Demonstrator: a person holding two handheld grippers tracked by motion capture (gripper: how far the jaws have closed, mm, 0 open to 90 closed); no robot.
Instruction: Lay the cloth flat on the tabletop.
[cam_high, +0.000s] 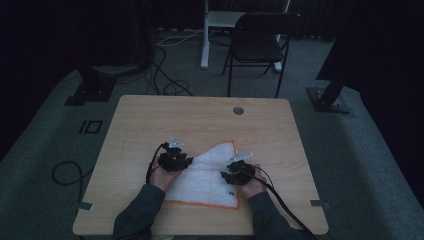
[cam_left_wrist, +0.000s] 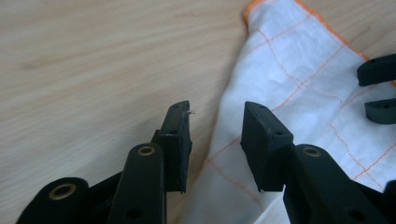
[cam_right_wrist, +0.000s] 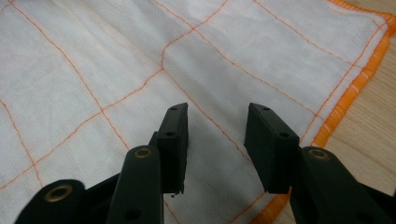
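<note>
White cloth (cam_high: 207, 175) lies flat, seemingly, between both parted grippers' fingers (cam_right_wrist: 175, 140)

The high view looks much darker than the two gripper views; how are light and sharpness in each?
High view: dim and bluish, the room behind nearly black, the cloth the brightest thing. Left gripper view: bright, even light; table grain sharp. Right gripper view: bright, weave clear, no glare.

It looks like a lab room: dark curtains, cables (cam_high: 165, 75) on the grey carpet floor (cam_high: 360, 150), metal stands (cam_high: 330, 97), one folding chair (cam_high: 257, 45)
</note>
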